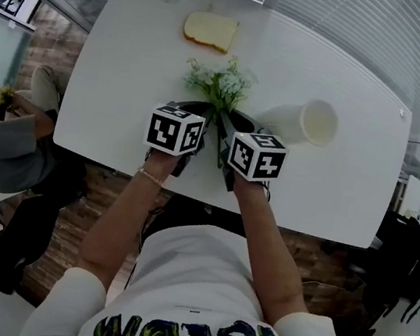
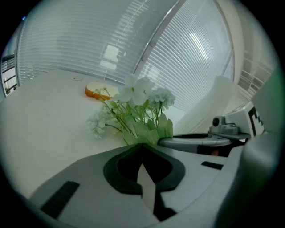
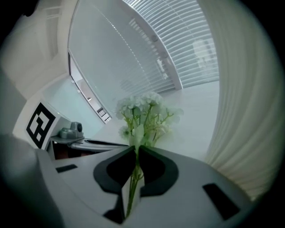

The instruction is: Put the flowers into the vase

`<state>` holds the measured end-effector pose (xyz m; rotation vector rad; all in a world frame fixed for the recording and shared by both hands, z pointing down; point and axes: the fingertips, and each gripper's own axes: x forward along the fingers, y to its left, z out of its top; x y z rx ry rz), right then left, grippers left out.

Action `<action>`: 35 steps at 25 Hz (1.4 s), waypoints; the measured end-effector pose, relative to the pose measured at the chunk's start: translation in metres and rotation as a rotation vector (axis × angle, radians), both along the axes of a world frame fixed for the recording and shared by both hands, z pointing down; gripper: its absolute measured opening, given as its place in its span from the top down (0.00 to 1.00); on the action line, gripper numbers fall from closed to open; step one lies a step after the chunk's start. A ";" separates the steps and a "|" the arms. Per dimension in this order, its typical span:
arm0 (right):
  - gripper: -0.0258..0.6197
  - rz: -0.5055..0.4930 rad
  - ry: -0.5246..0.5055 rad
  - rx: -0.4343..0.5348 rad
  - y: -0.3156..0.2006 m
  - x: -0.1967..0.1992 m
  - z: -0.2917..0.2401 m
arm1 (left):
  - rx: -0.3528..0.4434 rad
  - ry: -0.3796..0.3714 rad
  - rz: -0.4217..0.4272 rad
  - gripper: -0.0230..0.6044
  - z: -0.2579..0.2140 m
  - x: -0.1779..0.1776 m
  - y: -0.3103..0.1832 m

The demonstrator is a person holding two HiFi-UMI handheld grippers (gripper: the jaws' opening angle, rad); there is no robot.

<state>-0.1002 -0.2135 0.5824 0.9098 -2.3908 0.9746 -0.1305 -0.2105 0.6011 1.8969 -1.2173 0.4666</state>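
Note:
A small bunch of white flowers with green leaves lies on the white table; both grippers meet at its stem end. My right gripper is shut on the thin green stems, which run between its pads with the blooms beyond. My left gripper is shut beside it; its tips touch with nothing seen between them, and the leaves start just past them. The white vase lies on its side to the right, mouth facing right.
A slice of bread lies at the table's far side. The vase's ribbed wall stands close on the right gripper's right. A seated person is off the table's left edge. Window blinds run behind the table.

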 end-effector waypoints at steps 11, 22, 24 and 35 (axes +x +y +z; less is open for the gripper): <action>0.92 -0.024 -0.096 0.177 0.020 0.002 -0.084 | 0.192 0.036 -0.021 0.94 -0.090 -0.002 0.012; 0.92 -0.051 -0.202 0.339 0.021 0.016 -0.178 | 0.300 0.365 -0.006 0.73 -0.171 0.010 0.013; 0.92 -0.053 -0.222 0.365 0.021 0.018 -0.195 | 0.337 0.376 0.026 0.75 -0.189 0.012 0.012; 0.92 -0.092 -0.329 0.561 0.020 0.051 -0.303 | 0.611 0.482 0.161 0.92 -0.309 0.052 0.003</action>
